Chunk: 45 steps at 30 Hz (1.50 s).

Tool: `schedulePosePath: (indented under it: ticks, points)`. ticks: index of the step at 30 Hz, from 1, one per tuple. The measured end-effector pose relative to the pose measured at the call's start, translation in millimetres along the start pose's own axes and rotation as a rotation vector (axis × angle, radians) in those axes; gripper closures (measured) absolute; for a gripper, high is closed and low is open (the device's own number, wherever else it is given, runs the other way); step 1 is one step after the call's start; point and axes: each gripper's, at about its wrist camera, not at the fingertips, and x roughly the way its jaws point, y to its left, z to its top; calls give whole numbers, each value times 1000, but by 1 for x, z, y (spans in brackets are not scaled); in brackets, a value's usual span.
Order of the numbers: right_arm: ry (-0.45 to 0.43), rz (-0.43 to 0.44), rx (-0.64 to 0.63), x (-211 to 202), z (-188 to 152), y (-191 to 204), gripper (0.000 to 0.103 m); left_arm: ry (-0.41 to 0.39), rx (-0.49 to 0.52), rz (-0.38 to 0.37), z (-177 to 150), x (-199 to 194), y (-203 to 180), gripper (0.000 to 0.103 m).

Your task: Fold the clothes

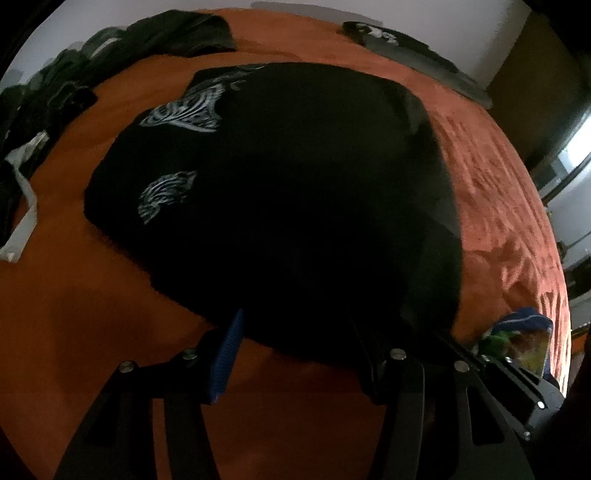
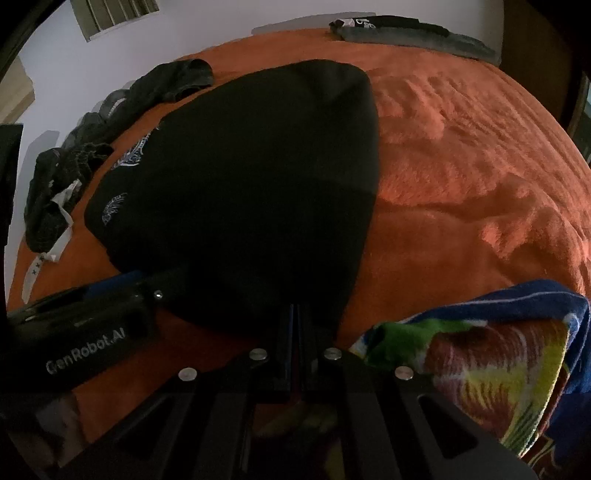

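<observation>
The right gripper (image 2: 295, 332) sat nearest, jaws pinched together on the near hem of the black printed T-shirt (image 2: 251, 184) spread on the orange bed (image 2: 461, 166). Beside it, the left gripper (image 1: 295, 332) reached low over the same hem, jaws spread wide. A clean fold probably needed both corners carried level.

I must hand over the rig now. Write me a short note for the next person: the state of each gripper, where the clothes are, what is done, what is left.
Left gripper: open, fingers at the near edge of the black shirt.
Right gripper: shut, at the same near edge; whether it pinches cloth, I cannot tell.
Shirt lies partly folded on the orange bedspread.
Done: folded stack at the far edge.
Left: finish this shirt, then the dark pile on the left.
</observation>
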Motion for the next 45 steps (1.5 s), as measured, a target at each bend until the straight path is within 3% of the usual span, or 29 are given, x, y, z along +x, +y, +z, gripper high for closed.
schedulePosePath:
  ticks: [7, 10, 16, 19, 21, 26, 29, 32, 34, 40, 45]
  points:
    - [26, 18, 31, -12, 6, -5, 102, -58, -67, -52, 8, -48, 24, 46]
    - [22, 32, 57, -35, 24, -2, 102, -83, -96, -75, 11, -68, 34, 46]
    - [-38, 10, 15, -115, 84, 19, 102, -124, 2, -74, 25, -148, 25, 46]
    - [-67, -42, -39, -158, 108, 38, 102, -138, 105, 50, 31, -186, 15, 46]
    - [-93, -87, -80, -188, 121, 54, 102, -111, 126, 75, 37, -203, 14, 46]
    - [25, -61, -148, -242, 140, 89, 102, -32, -13, -17, 59, -261, 35, 46]
    - [128, -24, -174, -270, 146, 101, 102, -37, 74, 79, 62, -297, 21, 46]
    - [137, -56, -243, -305, 147, 106, 102, -36, 172, 143, 64, -325, 7, 45]
    - [127, -66, -289, -325, 147, 107, 102, -21, 185, 146, 66, -338, 4, 44]
    - [72, -160, -420, -350, 147, 89, 102, 9, 237, 145, 80, -332, 3, 33]
    - [112, -152, -494, -296, 153, 54, 102, -31, 184, 49, 98, -279, 25, 31]
